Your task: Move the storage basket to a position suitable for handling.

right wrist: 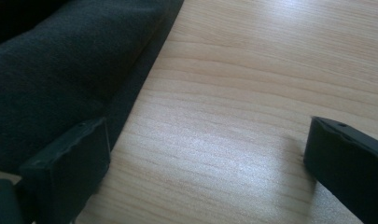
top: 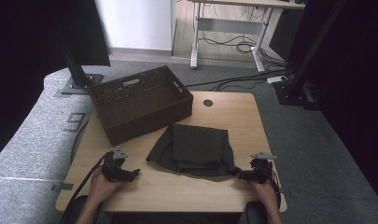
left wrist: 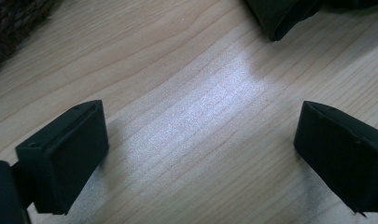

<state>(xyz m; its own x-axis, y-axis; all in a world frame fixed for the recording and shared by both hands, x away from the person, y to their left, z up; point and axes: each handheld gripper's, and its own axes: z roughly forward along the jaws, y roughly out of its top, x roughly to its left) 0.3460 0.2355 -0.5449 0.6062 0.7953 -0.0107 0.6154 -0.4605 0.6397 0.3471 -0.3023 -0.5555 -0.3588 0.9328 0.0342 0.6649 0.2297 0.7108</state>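
Cloth (top: pixel 194 149) mid-table near the basket (top: pixel 139 100), both grippers wide and empty, right (top: pixel 240 175) at its near right corner, left (top: pixel 136 173) apart on bare wood; next, probably pinch that corner.

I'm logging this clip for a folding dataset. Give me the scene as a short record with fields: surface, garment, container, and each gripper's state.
surface: wooden table
garment: dark cloth, loosely folded, lying flat at mid-table
container: brown woven basket, behind and left of the cloth, apparently empty
left gripper: open, over bare wood, apart from the cloth
right gripper: open, at the cloth's near right edge, not gripping it
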